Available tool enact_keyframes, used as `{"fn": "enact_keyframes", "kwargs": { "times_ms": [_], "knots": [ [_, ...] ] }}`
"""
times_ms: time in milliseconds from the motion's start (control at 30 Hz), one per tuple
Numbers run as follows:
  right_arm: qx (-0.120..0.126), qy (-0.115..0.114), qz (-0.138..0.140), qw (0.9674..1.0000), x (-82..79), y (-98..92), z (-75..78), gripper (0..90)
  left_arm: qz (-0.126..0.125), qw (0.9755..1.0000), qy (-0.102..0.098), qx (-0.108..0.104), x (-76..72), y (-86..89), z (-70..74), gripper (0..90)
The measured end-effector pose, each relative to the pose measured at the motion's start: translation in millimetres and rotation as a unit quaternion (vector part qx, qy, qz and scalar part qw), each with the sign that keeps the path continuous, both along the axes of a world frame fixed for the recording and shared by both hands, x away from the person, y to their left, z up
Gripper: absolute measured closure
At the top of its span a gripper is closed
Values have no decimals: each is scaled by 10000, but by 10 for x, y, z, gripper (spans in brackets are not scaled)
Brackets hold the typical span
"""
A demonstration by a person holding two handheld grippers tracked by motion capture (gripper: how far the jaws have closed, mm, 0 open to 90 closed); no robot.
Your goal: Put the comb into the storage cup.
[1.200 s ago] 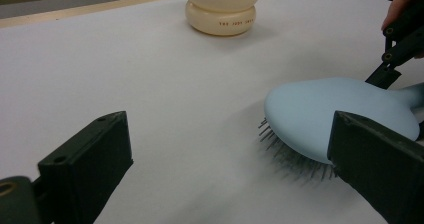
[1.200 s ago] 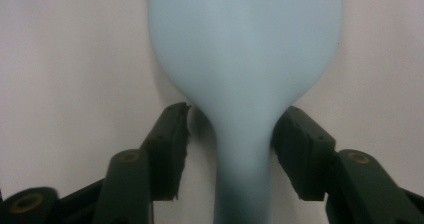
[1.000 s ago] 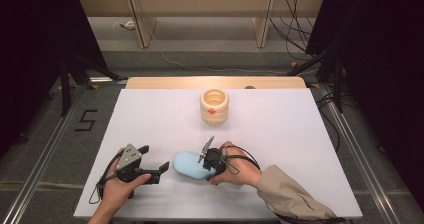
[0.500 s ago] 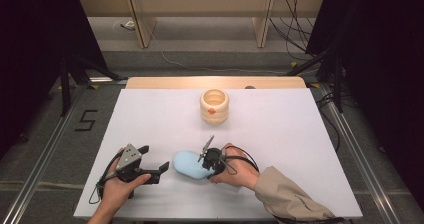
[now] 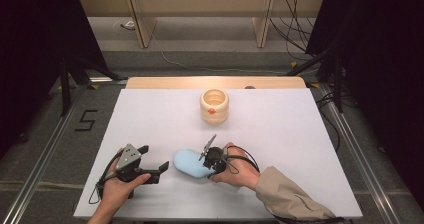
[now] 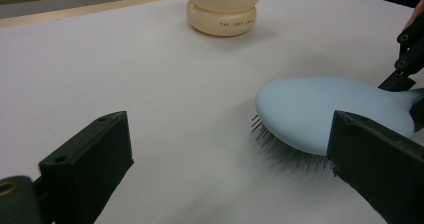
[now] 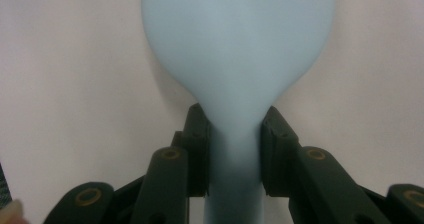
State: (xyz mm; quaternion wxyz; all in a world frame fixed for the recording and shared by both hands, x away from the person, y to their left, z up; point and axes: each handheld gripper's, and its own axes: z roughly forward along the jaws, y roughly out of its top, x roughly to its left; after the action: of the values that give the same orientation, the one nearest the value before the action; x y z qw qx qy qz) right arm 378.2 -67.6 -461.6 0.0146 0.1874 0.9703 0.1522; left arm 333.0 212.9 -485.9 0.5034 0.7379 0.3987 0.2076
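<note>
One light-blue hairbrush (image 5: 189,162) lies bristles-down near the front of the white surface (image 5: 280,134), right gripper (image 7: 234,149) jaws clamped on its handle. Left gripper (image 5: 153,165) beside it, jaws wide, empty. One cream jar (image 5: 214,105) well behind; dark room, cables on floor.

Bare white table (image 5: 300,134) lies open all around; only the cream jar (image 5: 214,105) and blue hairbrush (image 5: 189,163) obstruct.

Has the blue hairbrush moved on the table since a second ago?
No. In the high view the blue hairbrush lies where it did, same offset from the cream jar, with the right claw closed on its handle.
</note>
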Motion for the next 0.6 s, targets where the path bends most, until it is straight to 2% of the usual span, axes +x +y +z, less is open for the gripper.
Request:
{"fn": "enact_keyframes", "kwargs": {
  "times_ms": [333,367,400,600],
  "knots": [
    [157,-60,-174,9997,37,-55,39,702,17,10000,1,-17,0,6,1,40],
    [148,9,-280,9995,30,-54,58,702,23,10000,-3,-18,0,7,2,41],
    [205,-61,-208,9996,48,-72,57,702,31,10000,-5,-27,0,7,2,40],
    [443,-88,-435,9980,71,-110,104,702,37,10000,-2,-25,-1,13,5,42]
  ]
}}
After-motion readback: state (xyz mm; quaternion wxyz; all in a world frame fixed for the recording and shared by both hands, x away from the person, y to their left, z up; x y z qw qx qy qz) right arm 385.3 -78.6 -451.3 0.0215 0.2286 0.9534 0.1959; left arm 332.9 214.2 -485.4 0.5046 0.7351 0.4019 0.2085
